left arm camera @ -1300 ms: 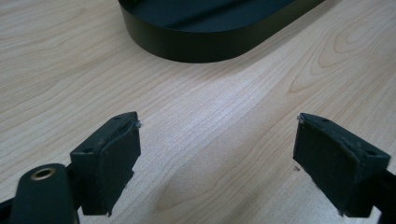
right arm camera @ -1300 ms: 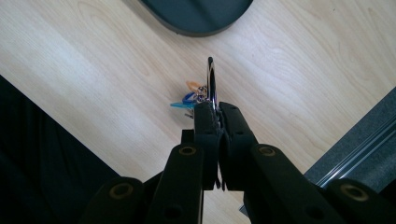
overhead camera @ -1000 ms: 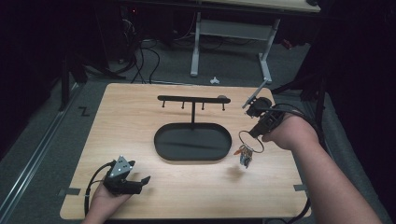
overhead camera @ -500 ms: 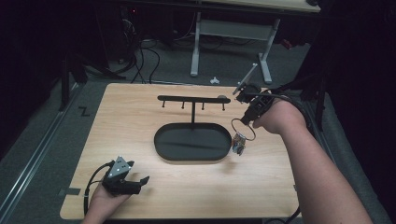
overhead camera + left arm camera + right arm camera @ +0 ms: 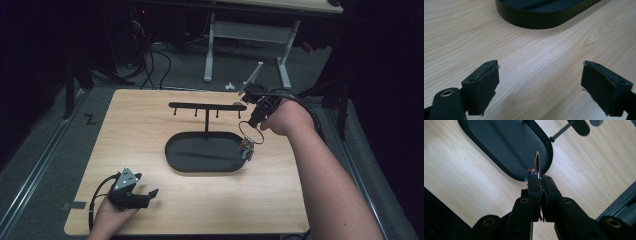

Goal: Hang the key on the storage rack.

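Note:
My right gripper [image 5: 256,119] is shut on a metal key ring [image 5: 250,133], from which a small coloured charm [image 5: 246,148] dangles over the right end of the black oval tray [image 5: 176,150]. In the right gripper view the ring [image 5: 537,165] stands edge-on between the closed pads above the tray [image 5: 499,147]. The black hook rack [image 5: 207,106] rises from the tray, its right end just left of my right gripper. My left gripper [image 5: 145,194] rests on the table near the front left, open and holding nothing; its pads [image 5: 486,82] are wide apart over bare wood.
The wooden table [image 5: 150,115] has free room on its left half and along the front. The tray's rim [image 5: 536,22] lies ahead of my left gripper. Beyond the table stand desk legs [image 5: 210,50] and cables on the floor.
My right gripper has carried the ring and charm up and to the left, from the table right of the tray to above the tray's right end. The left gripper has stayed put.

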